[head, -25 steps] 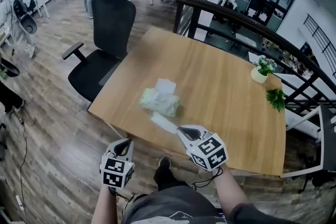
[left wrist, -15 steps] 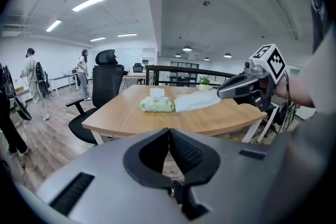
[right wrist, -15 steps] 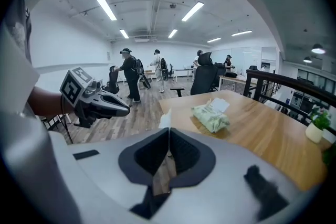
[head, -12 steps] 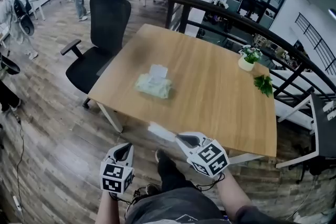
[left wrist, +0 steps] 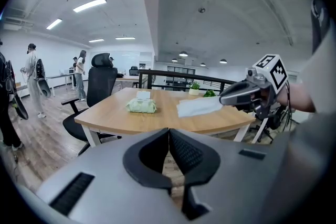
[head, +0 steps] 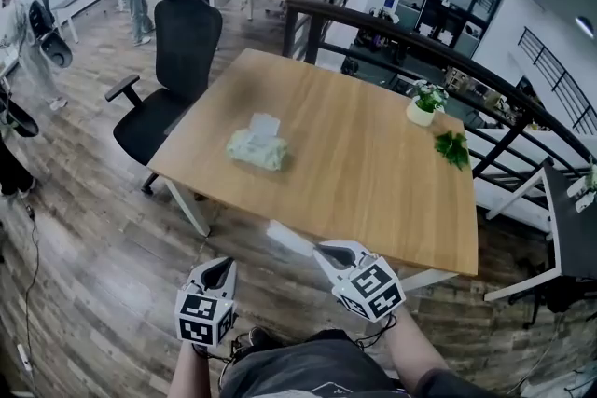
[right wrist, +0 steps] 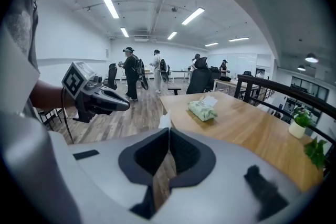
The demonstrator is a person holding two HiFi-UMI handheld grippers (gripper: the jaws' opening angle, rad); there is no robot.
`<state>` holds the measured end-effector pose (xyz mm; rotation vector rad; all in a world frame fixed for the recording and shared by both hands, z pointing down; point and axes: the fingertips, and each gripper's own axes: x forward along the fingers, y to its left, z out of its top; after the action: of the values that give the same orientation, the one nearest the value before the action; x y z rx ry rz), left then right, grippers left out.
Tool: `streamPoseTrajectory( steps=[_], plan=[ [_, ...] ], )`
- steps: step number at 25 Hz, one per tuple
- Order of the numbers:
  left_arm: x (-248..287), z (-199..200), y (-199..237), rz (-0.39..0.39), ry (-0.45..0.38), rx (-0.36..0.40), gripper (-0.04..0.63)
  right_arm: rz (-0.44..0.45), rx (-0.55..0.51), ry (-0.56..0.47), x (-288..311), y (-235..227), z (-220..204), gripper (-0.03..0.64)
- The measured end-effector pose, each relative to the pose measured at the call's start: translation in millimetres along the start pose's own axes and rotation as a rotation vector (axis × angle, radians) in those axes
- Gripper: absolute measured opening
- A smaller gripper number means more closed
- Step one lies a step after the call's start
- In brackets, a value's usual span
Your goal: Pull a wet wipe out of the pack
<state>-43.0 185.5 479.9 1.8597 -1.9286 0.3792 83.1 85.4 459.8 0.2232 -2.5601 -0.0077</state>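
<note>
Open-plan office w/ wood floor. Wooden table [head: 373,172] ahead, office chair [head: 182,42] at its left side, potted plant [head: 424,102] near far right corner. Pack [head: 256,149] lies flat on table's left half, w/ a white sheet standing up from its opening.

Wet wipe [head: 289,239] is out of pack. One end is pinched in right gripper [head: 319,250], jaws closed on it. Rest of sheet sticks out toward table, over floor, short of table edge and well apart from pack. Left gripper [head: 219,265] is closed w/ nothing between jaws, held low beside right one, apart from wipe.

Step judged: pull is done, wipe is being carried off.
- Pinch to be kept firm, since a thin wet sheet prob. slips easily.
- Sheet to be kept off floor, clothes & left gripper.
- No jerk needed, as wipe is already free of pack.
- Left gripper to be kept shut & out of way.

Vs. 1 s ago:
- Table edge then lay right at gripper tips, and wipe's free end reached over tabletop near pack.
- Table is now seen farther off, w/ floor between it and both grippers.
- Pack's place on table is unchanged.
- Grip on wipe is the same, and left gripper is empty as before.
</note>
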Motion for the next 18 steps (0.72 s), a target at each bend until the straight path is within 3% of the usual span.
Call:
streamPoseTrajectory(
  steps=[12,18],
  plan=[
    [-6,25,-104,0.108,-0.126,-0.036,0.015,0.065,0.022,-0.063,-80,-35,-46,0.025],
    [-16,23,-164,0.147,-0.161,-0.060,0.015,0.087,-0.035,-0.072,-130,-37,-72,0.026]
  ],
)
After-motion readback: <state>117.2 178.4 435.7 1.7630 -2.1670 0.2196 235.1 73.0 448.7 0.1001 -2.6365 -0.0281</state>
